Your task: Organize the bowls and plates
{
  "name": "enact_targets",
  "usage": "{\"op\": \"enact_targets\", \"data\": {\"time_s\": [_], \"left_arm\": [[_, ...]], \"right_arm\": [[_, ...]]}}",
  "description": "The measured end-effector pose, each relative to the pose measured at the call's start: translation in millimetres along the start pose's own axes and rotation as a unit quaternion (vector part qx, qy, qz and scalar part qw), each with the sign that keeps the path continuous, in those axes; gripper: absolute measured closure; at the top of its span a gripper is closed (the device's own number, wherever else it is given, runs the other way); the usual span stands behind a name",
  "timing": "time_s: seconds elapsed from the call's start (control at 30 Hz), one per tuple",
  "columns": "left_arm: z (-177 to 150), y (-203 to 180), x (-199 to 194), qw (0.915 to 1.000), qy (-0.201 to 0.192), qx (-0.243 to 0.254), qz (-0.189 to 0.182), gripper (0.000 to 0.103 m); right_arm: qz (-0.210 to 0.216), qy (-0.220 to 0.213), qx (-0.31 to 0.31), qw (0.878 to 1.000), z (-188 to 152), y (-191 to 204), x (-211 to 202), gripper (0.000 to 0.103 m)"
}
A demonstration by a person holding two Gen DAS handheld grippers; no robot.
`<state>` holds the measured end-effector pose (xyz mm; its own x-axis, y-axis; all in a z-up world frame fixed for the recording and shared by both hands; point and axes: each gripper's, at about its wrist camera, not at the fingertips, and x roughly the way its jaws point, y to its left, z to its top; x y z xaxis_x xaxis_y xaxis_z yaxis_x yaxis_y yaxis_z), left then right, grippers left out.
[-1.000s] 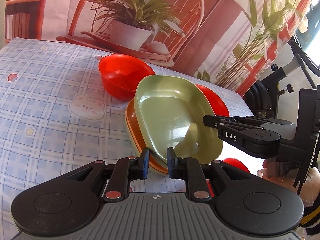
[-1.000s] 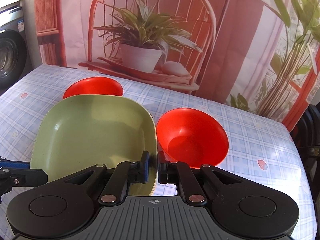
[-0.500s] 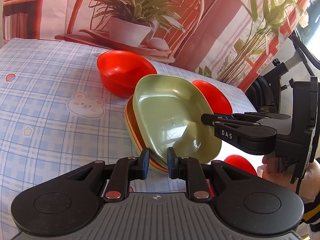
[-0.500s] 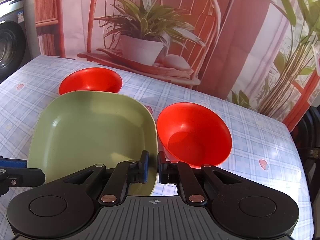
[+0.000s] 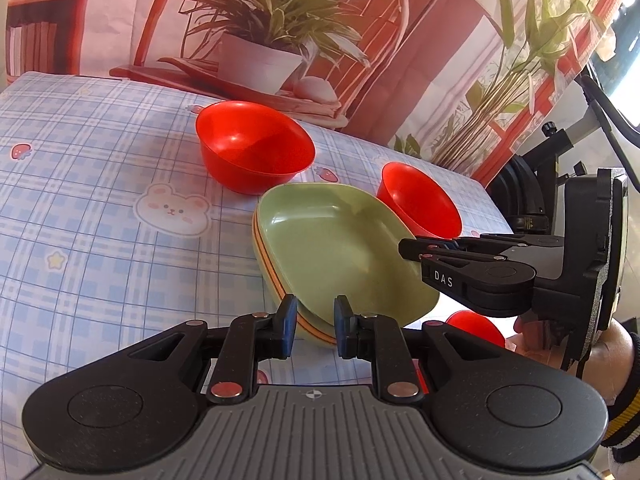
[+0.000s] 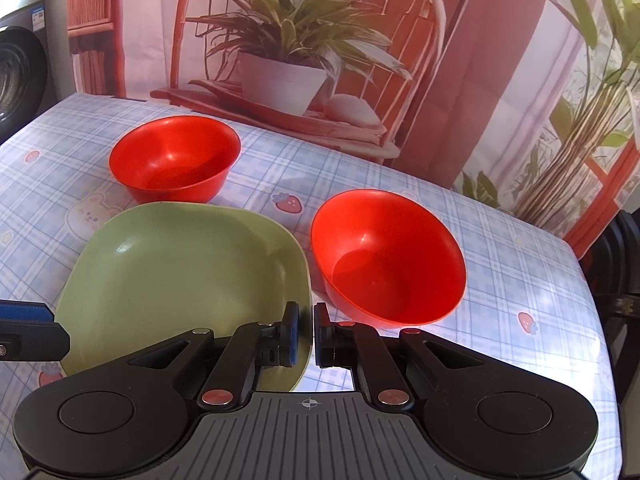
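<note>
Jaws of left gripper (image 5: 315,321) pinching near edge of stacked plates (image 5: 340,256); jaws of right gripper (image 6: 304,334) clamped on green plate's right rim. Stack low over bench (image 5: 100,200), red bowl (image 6: 388,258) just right, nearer right hand.

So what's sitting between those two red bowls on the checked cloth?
In the right wrist view, only bare tablecloth with a printed strawberry lies between the far red bowl and the near red bowl. The green plate sits in front of that gap.
</note>
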<state>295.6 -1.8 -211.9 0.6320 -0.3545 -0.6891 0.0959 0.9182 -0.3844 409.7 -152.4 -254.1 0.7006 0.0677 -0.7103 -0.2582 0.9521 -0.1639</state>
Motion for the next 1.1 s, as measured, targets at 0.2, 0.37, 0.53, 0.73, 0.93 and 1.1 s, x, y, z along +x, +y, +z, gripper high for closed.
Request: {"op": "enact_targets", "data": {"time_s": [0.2,0.37,0.53,0.73,0.93,1.1], "left_arm": [[-2,3,-3,0.9999,-0.004,-0.010,0.009,0.083],[-4,2,-6,0.9999,-0.002,-0.012,0.011,0.083],[-2,-2,-14,0.9998,-0.007,-0.003,0.020,0.083],[-3,-3,-33,0.9991,-0.025,0.003,0.035,0.083],[-2,-9,-53,0.9974,-0.041,0.027,0.052,0.083],[7,-7,-70,0.9951,-0.058,0.048,0.064,0.083]], "right_arm": [[-0.001,-0.004,-0.001,1.000,-1,2,-5,0.096],[-0.003,-0.004,0.003,1.000,-4,-1,-8,0.096],[0.002,-0.017,0.015,1.000,-4,-6,-22,0.096],[0.011,-0.045,0.032,0.998,-11,-11,-48,0.096],[0.011,-0.059,0.047,0.997,-20,-12,-70,0.092],[0.026,-0.066,0.116,0.991,-22,-22,-87,0.088]]}}
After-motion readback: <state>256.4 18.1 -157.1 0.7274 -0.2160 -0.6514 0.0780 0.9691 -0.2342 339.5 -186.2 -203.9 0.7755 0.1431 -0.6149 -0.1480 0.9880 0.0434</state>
